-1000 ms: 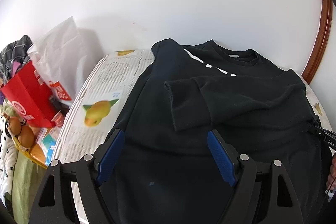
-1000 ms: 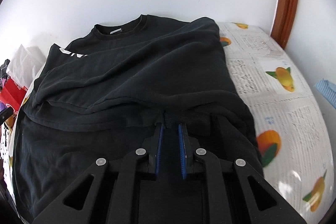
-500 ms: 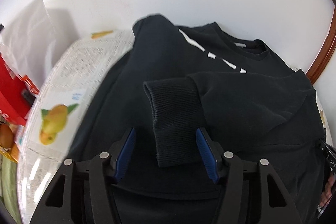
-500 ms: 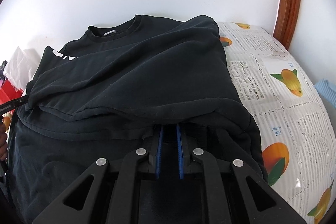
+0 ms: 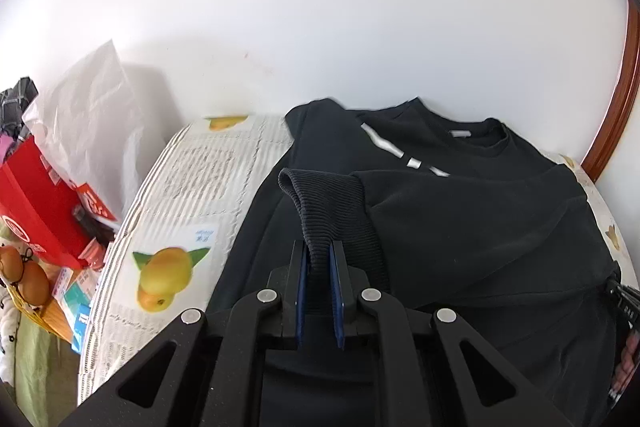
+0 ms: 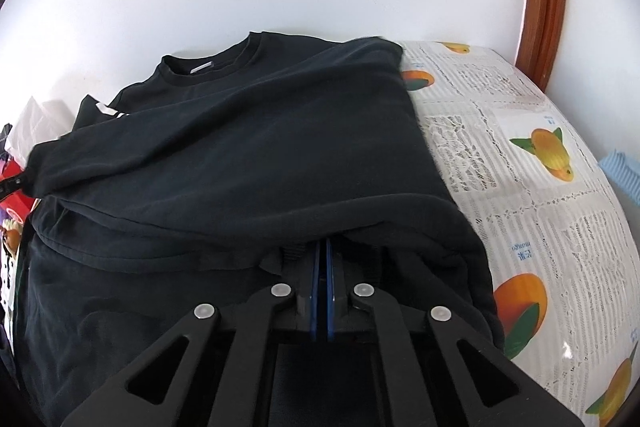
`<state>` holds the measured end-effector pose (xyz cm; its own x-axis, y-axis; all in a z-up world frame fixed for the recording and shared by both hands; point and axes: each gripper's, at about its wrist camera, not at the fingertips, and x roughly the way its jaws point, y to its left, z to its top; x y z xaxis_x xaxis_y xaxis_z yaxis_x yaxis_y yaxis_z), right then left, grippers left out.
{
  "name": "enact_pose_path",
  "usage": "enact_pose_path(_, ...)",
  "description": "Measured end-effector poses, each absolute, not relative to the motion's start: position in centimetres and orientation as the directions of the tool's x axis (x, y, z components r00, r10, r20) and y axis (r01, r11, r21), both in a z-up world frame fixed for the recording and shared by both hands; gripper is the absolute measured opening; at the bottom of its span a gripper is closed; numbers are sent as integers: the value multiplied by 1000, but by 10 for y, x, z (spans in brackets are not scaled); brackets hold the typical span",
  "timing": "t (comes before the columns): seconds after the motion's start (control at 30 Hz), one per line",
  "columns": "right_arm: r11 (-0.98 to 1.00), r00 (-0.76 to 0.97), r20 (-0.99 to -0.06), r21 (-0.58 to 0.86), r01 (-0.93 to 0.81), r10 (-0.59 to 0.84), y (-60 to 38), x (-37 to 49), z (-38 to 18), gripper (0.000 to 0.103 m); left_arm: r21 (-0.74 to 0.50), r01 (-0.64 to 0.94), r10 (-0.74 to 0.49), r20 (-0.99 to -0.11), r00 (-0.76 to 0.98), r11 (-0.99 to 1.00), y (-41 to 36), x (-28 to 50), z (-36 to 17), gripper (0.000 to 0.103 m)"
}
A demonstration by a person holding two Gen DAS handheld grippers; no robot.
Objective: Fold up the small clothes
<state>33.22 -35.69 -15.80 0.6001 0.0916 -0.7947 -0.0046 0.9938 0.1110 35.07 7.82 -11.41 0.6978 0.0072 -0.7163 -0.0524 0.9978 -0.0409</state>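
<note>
Black sweatshirt [image 5: 460, 227] lying flat on the fruit-print cloth [image 5: 192, 195], neck near the white wall [image 5: 320, 7]. Left gripper [image 5: 318, 267] with jaws squeezed on the ribbed cuff [image 5: 328, 199], lifting it a bit, likely to pull the sleeve across the body. Right gripper [image 6: 320, 267] with jaws pinched tight on a fold of the bottom part of the sweatshirt, likely to keep it from sliding. Red box [image 5: 36, 203] and white bag [image 5: 88, 115] off to the side, out of the way.
</note>
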Motion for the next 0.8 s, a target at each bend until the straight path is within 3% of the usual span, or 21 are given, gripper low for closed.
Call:
enact_pose_path(0.2, 1000, 567, -824, 28, 7, 19, -350, 329, -153, 0, -61, -60, -9, -775, 632, 996, 87, 351, -145, 12)
enact_pose_path(0.27, 1000, 555, -832, -1, -2, 0, -350, 322, -149, 6, -59, -67, -4, -780, 625, 996, 87, 350, -151, 14)
enact_pose_path(0.43, 996, 596, -799, 34, -88, 80, -349, 296, -127, 8, -25, -60, 17, -785, 619, 998, 84, 349, -151, 17)
enact_pose_path(0.5, 996, 637, -767, 32, -86, 80, -348, 293, -114, 16, -9, -52, 25, -783, 621, 999, 81, 346, -151, 18)
enact_pose_path(0.57, 997, 662, -746, 35, -66, 70, -346, 299, -107, 35, 0, -48, 30, -782, 622, 999, 80, 343, -151, 19)
enact_pose_path(0.67, 997, 679, -730, 57, -49, 75, -343, 319, -111, 37, -1, -43, 27, -780, 626, 999, 79, 339, -149, 21)
enact_pose_path(0.8, 999, 629, -777, 41, -9, 38, -344, 345, -134, 37, 23, -45, 46, -788, 614, 999, 76, 336, -149, 23)
